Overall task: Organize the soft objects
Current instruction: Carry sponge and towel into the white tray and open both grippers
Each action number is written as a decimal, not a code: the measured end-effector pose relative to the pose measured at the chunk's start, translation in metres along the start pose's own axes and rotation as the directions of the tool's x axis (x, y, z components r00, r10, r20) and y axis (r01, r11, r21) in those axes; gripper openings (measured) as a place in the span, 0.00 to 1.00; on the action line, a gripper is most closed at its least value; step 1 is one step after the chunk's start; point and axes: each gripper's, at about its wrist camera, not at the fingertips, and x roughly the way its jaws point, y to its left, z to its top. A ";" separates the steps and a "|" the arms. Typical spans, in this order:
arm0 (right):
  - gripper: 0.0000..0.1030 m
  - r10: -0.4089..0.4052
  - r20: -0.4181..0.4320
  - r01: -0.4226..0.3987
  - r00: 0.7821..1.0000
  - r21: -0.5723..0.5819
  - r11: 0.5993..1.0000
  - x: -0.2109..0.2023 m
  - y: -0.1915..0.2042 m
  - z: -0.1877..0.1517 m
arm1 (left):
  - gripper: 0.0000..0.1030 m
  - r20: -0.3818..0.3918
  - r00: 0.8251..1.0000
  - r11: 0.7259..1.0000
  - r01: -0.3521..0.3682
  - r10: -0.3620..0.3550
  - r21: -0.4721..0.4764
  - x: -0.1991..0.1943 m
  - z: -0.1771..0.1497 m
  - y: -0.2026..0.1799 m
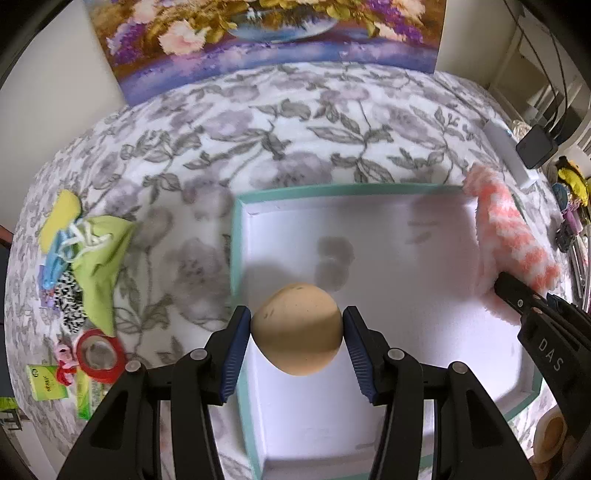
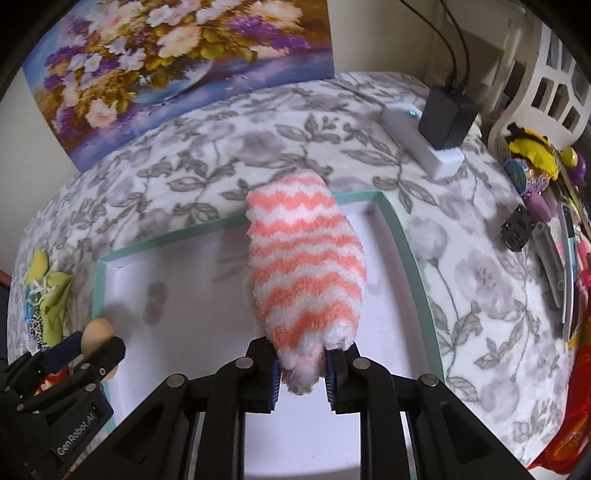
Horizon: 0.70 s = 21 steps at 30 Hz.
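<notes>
My left gripper (image 1: 297,341) is shut on a tan egg-shaped soft ball (image 1: 296,328), held over the left part of a shallow box with a teal rim (image 1: 332,189) and white floor. The right wrist view shows that ball (image 2: 96,335) low on the left. My right gripper (image 2: 303,373) is shut on the end of a fluffy pink-and-white striped sock (image 2: 306,269), which hangs over the box's right half beside the teal rim (image 2: 410,254). The same sock (image 1: 513,240) appears at the right of the left wrist view.
The box lies on a grey floral blanket (image 1: 280,133). Left of it sit a green drawstring pouch (image 1: 99,258), a red tape roll (image 1: 99,354) and small packets. A white power strip with a black adapter (image 2: 443,118) and assorted clutter line the right side. A flower painting (image 1: 266,33) leans behind.
</notes>
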 end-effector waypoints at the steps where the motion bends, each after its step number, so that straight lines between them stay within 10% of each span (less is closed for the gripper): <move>1: 0.20 -0.008 -0.008 0.008 1.000 0.005 1.000 0.004 -0.003 0.000 | 0.52 -0.004 1.000 1.000 0.002 -0.002 0.001 -0.003 -0.006 -0.001; 17: 0.23 -0.018 -0.061 0.019 0.998 0.018 1.000 0.023 -0.007 0.003 | 0.53 -0.002 1.000 0.999 -0.001 0.001 0.033 0.020 0.007 -0.019; 21: 0.25 -0.027 -0.071 0.028 0.997 0.006 1.000 0.023 -0.006 0.003 | 0.67 -0.004 1.000 1.000 0.007 -0.007 0.030 0.019 0.007 -0.019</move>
